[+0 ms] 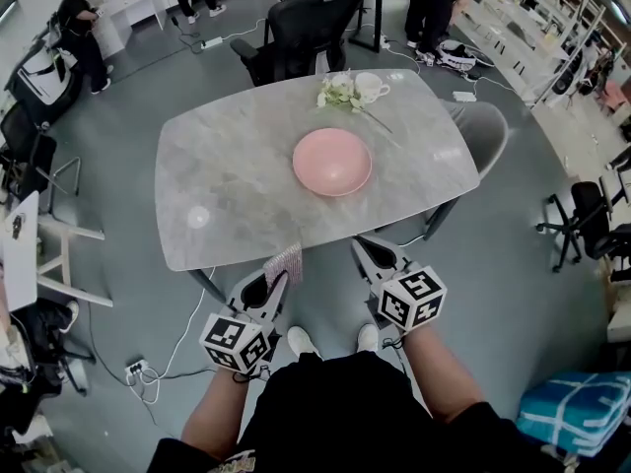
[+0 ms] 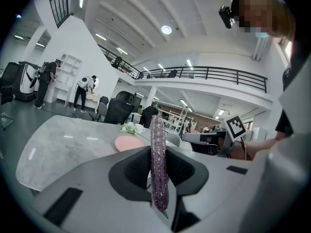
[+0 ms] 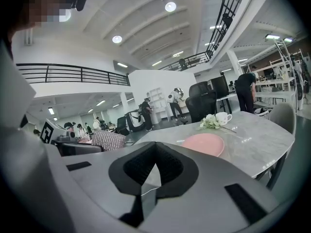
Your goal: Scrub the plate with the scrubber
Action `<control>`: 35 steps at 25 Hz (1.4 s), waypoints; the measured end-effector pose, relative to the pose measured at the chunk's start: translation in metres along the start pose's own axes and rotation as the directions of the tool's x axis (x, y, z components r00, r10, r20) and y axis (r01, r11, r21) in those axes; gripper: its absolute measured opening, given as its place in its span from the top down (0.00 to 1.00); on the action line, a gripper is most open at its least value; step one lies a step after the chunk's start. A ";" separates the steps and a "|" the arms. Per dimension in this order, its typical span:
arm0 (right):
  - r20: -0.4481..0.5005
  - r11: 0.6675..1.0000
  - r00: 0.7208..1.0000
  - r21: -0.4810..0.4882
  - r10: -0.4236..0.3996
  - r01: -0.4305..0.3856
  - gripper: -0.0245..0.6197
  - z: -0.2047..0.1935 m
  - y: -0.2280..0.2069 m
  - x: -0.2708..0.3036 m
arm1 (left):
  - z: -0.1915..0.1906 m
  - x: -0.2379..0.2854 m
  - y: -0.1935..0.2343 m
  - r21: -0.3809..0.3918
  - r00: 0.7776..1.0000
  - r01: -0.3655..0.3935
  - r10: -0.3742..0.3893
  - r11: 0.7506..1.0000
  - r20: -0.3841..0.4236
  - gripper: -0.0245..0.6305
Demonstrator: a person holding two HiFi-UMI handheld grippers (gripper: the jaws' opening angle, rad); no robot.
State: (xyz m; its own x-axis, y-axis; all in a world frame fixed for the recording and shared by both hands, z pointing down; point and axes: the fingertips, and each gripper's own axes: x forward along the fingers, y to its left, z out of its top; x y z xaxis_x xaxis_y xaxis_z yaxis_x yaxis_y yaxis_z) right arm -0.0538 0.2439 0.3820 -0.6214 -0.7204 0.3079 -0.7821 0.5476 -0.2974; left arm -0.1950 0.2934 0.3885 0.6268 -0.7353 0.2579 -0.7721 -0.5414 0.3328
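Looking down, the head view shows the plate [image 1: 332, 162] on the desk [image 1: 217, 185], ahead of the left gripper [image 1: 273, 282] and the right gripper [image 1: 372, 254], not yet reached. In the left gripper view, its jaws clamp the scrubber [image 2: 156, 135] edge-up, ready for scrubbing. In the right gripper view, the jaws are closed on nothing, probably kept free to steady the plate.

Pink plate [image 1: 332, 162]; grey marbled table [image 1: 227, 185]; glittery purple scrubber [image 2: 159, 169]; white cup [image 1: 370, 88].

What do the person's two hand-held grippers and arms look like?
The left hand-held gripper and the right hand-held gripper are grey and wedge-shaped, with dark ridged pads; each carries a white cube with black square markers. The forearms are bare; the clothing is black.
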 end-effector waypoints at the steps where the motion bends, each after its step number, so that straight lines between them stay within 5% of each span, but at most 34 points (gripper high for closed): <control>1: 0.002 1.000 1.000 0.004 -0.003 0.003 0.94 -0.001 0.005 0.005 | 0.001 -0.004 0.006 0.002 1.000 0.003 -0.003 1.000 0.000 0.84; 18: -0.005 0.999 0.999 0.020 -0.039 0.039 0.94 0.000 0.027 0.067 | 0.021 -0.007 0.075 -0.012 1.000 0.015 -0.014 1.000 0.027 0.84; 26: -0.013 0.999 0.999 0.034 -0.042 0.042 0.94 0.010 -0.011 0.087 | 0.033 0.024 0.087 -0.030 1.000 -0.009 0.010 0.999 0.028 0.84; 35: -0.027 0.996 0.998 0.069 -0.051 0.052 0.94 0.025 -0.101 0.102 | 0.039 0.102 0.080 -0.034 0.999 -0.030 0.029 0.999 -0.020 0.84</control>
State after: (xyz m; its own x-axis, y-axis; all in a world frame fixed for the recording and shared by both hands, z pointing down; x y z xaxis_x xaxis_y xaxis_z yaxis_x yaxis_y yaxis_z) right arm -0.0366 0.1046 0.4211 -0.5820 -0.7354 0.3470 -0.8086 0.4782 -0.3427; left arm -0.1968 0.1593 0.4063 0.6057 -0.7427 0.2855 -0.7866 -0.5049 0.3555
